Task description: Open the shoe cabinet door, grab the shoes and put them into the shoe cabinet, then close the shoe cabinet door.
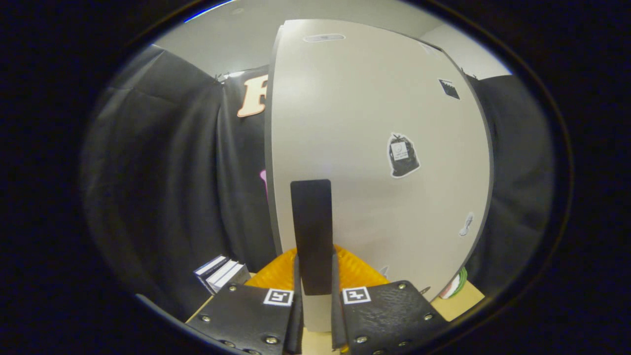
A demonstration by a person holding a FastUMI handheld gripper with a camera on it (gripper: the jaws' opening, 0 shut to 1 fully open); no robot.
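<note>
Two fingers (296,281), and between them the dark flat handle (311,236) of the shoe cabinet door (374,148); the jaws (313,291) sit closed in on that upright strip, both inner faces seemingly pressed to its sides, so I call this a grip on the handle. The step in hand looks like swinging the door, though opening or closing I cannot tell from here. To do it well, keep the squeeze even and low on the strip, and move along the arc of the hinge, not straight back, or the smooth bar may slip out.

The handle is a slim rectangle, matte and hard-edged. The door is a broad pale panel, smooth and faintly glossy, with a thin darker edge band and a few small stickers (403,155) on its face. Just beyond the fingers, low against the door, something orange and ribbed (276,273) shows; what it is I cannot tell. The shoes I cannot pick out. Towards the counter's (461,303) left edge stand some small boxes (222,273), and dark cloth hangs behind.
</note>
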